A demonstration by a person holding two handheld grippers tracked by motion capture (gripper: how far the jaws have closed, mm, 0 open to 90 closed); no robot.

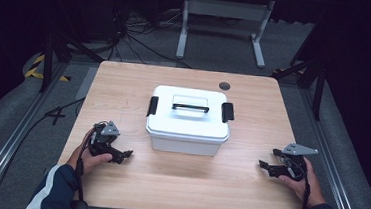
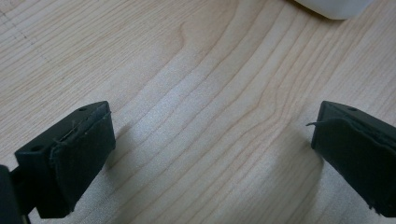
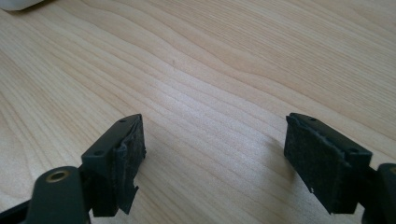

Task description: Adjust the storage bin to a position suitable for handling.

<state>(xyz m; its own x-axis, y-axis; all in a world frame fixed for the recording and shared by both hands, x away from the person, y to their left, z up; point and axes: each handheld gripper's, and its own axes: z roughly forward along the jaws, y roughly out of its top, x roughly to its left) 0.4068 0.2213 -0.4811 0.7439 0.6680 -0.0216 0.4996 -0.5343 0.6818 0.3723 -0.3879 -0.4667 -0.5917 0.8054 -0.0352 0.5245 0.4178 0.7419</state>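
A white lidded storage box (image 1: 188, 120) with a black handle and black side latches sits shut in the middle of the wooden table (image 1: 177, 184). My left gripper (image 1: 124, 155) rests low over the table to the box's front left, open, nothing between its pads (image 2: 81, 158). A corner of the box (image 2: 334, 7) shows at the top of the left gripper view. My right gripper (image 1: 265, 165) is held near the table's right edge, to the box's front right, also open over bare wood (image 3: 210, 116). The box's edge (image 3: 18, 3) peeks in at the top left of the right gripper view.
A round dark cable port (image 1: 224, 85) lies in the tabletop behind the box. A white desk frame (image 1: 220, 22) and loose cables (image 1: 129, 35) stand on the floor beyond the table. Metal rails run along both sides.
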